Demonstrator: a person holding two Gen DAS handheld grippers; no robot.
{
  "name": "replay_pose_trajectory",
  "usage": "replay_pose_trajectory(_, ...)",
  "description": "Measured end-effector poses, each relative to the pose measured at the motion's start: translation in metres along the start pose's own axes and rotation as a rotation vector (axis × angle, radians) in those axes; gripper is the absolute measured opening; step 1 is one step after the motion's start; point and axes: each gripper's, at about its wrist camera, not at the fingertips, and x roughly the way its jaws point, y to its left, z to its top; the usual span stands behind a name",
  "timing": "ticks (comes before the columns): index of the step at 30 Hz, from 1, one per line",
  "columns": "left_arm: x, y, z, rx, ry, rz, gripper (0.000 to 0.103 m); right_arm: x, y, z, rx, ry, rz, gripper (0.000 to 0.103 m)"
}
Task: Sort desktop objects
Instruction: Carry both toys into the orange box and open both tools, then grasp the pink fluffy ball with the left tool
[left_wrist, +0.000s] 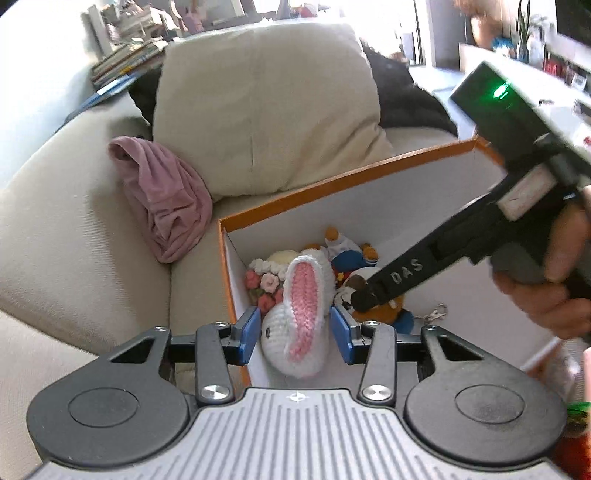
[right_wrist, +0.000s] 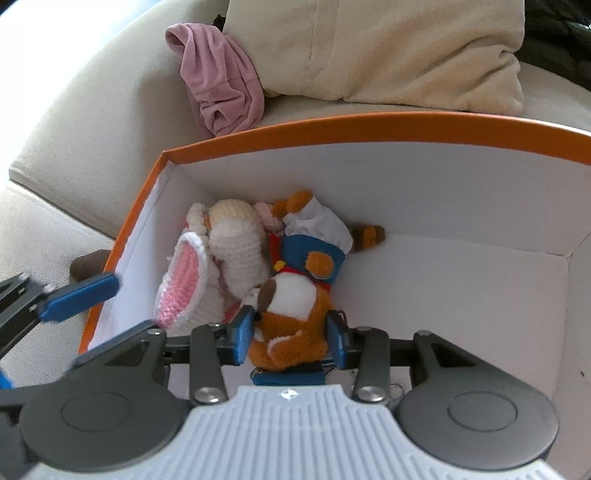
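Right wrist view showed the right tool (right_wrist: 290, 338) gripping the bear toy (right_wrist: 291, 325) inside the orange box (right_wrist: 332, 125), release due next.

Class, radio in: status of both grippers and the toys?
Left gripper open around white bunny. Right gripper shut on brown plush. Both inside orange box. Nothing blocking.

Two plush toys (right_wrist: 236, 258), one box (right_wrist: 369, 125)
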Motion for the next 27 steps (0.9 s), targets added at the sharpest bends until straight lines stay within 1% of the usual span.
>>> replay_pose_trajectory(4, -0.036, 0.006, -0.005, -0.065, -0.031, -0.010, 0.050, -0.015, 0.009, -0.002, -0.039, -0.035, -0.038, 0.051)
replay_pose_trajectory(6, -0.057, 0.010, -0.009, -0.120, -0.033, -0.021, 0.050, -0.028, 0.017, -0.006, -0.073, -0.061, -0.052, 0.051)
replay_pose_trajectory(8, -0.075, 0.013, -0.015, -0.162, -0.040, -0.048, 0.050, -0.049, 0.028, -0.015, -0.116, -0.100, -0.062, 0.051)
replay_pose_trajectory(10, -0.092, 0.013, -0.025, -0.192, -0.042, -0.079, 0.050, -0.071, 0.039, -0.029, -0.159, -0.152, -0.058, 0.051)
replay_pose_trajectory(13, -0.112, 0.008, -0.043, -0.225, -0.038, -0.097, 0.052, -0.104, 0.053, -0.060, -0.195, -0.236, -0.023, 0.052)
replay_pose_trajectory(16, -0.127, 0.000, -0.064, -0.246, -0.024, -0.127, 0.053, -0.130, 0.063, -0.098, -0.242, -0.274, -0.010, 0.052)
replay_pose_trajectory(19, -0.133, -0.006, -0.088, -0.294, 0.009, -0.149, 0.058, -0.146, 0.067, -0.136, -0.261, -0.278, -0.009, 0.051)
replay_pose_trajectory(21, -0.131, -0.011, -0.104, -0.337, 0.042, -0.166, 0.059, -0.153, 0.062, -0.159, -0.246, -0.275, -0.010, 0.051)
replay_pose_trajectory(24, -0.124, -0.019, -0.125, -0.373, 0.086, -0.193, 0.059, -0.152, 0.045, -0.188, -0.166, -0.238, -0.057, 0.051)
replay_pose_trajectory(26, -0.115, -0.024, -0.130, -0.387, 0.109, -0.209, 0.059, -0.147, 0.030, -0.202, -0.102, -0.196, -0.063, 0.051)
replay_pose_trajectory(27, -0.111, -0.027, -0.129, -0.393, 0.112, -0.204, 0.059, -0.143, 0.024, -0.207, -0.075, -0.176, -0.076, 0.051)
